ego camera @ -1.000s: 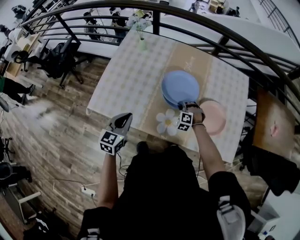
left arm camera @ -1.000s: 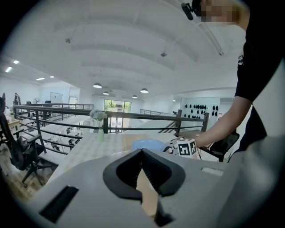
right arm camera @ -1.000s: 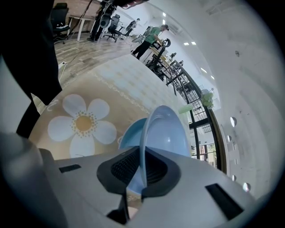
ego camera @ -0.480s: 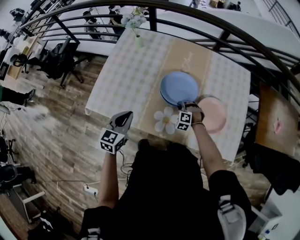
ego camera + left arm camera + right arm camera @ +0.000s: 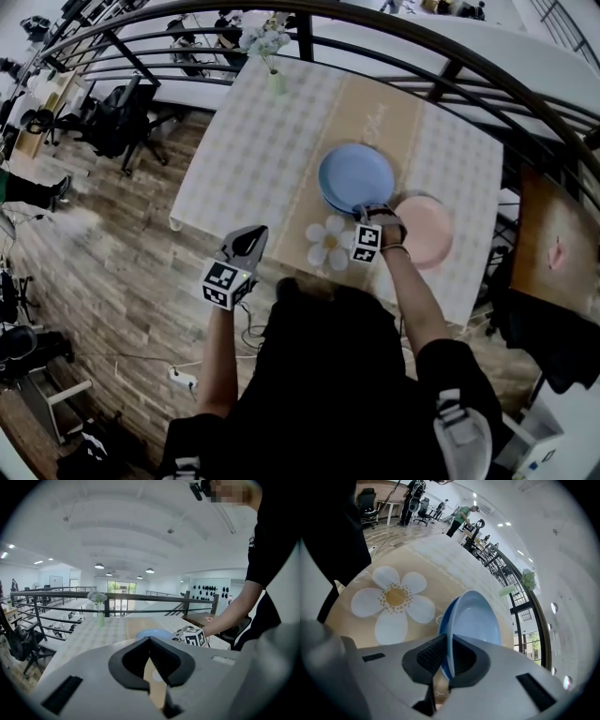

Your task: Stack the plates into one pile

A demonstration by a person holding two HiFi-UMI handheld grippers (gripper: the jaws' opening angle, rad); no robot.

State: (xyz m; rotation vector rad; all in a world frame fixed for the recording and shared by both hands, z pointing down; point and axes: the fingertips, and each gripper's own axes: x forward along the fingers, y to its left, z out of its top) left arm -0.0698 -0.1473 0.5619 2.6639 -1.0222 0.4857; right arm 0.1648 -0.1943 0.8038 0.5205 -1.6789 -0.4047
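Noted light-blue plate (image 5: 357, 173) lying on the table (image 5: 253, 141), nested on a darker blue plate (image 5: 442, 620) whose edge shows beneath it. Found right gripper (image 5: 449, 641) with jaws clamped on the near rim, plate body running straight ahead of them. Round, so no long axis to report. Recorded pink plate (image 5: 427, 231) alone, just beside that gripper on its right, apart from the blue pair; judged the one piece not yet piled, and far nearer the right gripper. Found left gripper (image 5: 150, 639) off the table's near-left edge, jaws together on nothing. Compared with a second ago: no clear change in either gripper or plate.
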